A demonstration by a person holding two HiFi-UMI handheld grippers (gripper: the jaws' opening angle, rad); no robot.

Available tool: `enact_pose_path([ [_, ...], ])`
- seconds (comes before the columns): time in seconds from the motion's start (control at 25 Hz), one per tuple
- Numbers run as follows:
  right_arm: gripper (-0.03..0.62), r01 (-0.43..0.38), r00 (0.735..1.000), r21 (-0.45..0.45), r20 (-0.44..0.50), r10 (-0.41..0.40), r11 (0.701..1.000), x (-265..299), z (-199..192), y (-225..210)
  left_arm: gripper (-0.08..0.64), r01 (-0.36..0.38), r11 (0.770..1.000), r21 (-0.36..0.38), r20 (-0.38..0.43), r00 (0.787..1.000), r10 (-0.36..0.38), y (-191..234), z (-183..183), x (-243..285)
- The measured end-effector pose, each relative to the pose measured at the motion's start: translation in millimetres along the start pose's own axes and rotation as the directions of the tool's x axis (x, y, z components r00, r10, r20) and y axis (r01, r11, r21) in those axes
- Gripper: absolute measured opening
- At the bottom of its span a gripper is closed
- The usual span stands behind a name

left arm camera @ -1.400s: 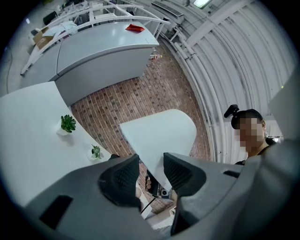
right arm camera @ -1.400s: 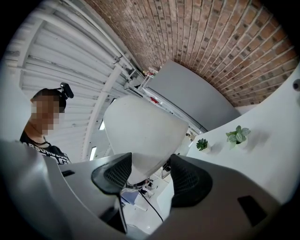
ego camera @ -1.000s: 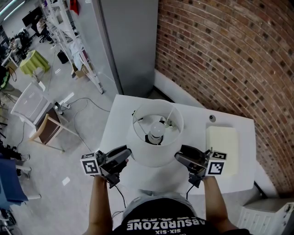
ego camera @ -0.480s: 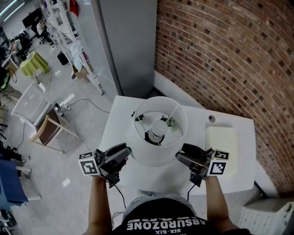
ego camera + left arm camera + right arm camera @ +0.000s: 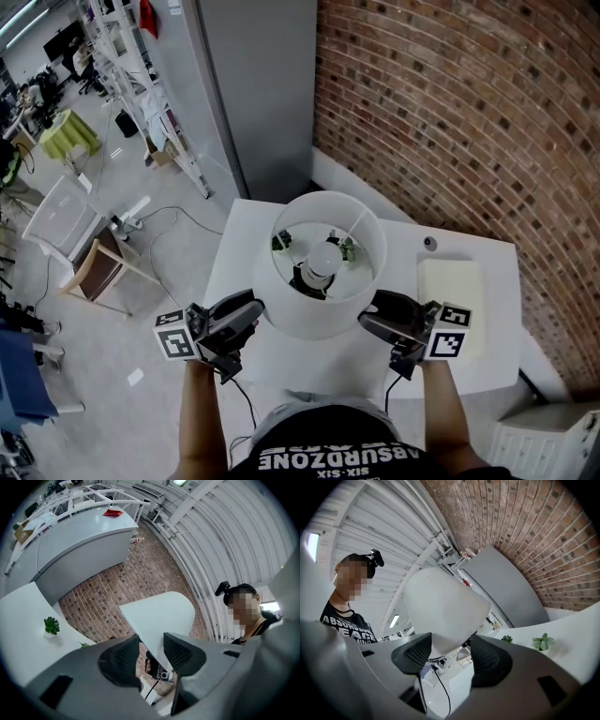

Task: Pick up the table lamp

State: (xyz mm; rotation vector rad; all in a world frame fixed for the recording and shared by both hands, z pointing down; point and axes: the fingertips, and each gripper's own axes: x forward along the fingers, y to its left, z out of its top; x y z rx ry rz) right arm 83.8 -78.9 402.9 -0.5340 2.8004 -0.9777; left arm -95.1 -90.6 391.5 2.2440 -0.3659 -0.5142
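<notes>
**Operator:** Where is the table lamp (image 5: 319, 317)?

**Technician:** It is upright over the centre of the white worktop (image 5: 232, 258) and is held by its white shade. In the head view the shade hides the base, so clearance from the worktop cannot be confirmed.

**Operator:** What is the state of the jaws?

**Technician:** The left gripper (image 5: 246, 317) has its jaws closed on the shade's lower edge at the left side. In the left gripper view the thin wall runs between the pads, tight against one of them. The right gripper (image 5: 372, 323) has its jaws closed on the lower edge at the opposite side, and the shade fills the gap between its pads.

**Operator:** How should the lift be done?

**Technician:**
1. Raise both grippers at the same rate, because unequal height would tilt the lamp.
2. Apply only holding force. The shade wall looks thin and is likely to dent or slip.
3. Do not spread or squeeze the grippers, as either would distort the shade.
4. Lift straight up, clear of the cream block (image 5: 452, 292) on the right and the small plants (image 5: 542, 642) beyond.
5. Watch the cord (image 5: 442, 687) hanging under the shade and allow it slack
</notes>
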Motion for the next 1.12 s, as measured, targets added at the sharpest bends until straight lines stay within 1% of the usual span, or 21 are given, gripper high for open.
enact_pose_path([
  [0.36,0.258,0.002,1.000,-0.057,-0.018,-0.003,0.998,3,1,10,0.163,0.017,0.999,0.046,0.013,1.000,-0.018,-11,7,-3],
  [0.52,0.258,-0.003,1.000,-0.063,-0.020,0.002,0.998,5,1,13,0.163,0.025,0.998,0.060,0.021,0.999,-0.026,-15,10,-4],
  [1.12,0.258,0.003,1.000,-0.082,-0.025,-0.005,0.997,4,2,18,0.163,0.034,0.998,0.058,0.028,0.999,-0.036,-21,10,-6],
])
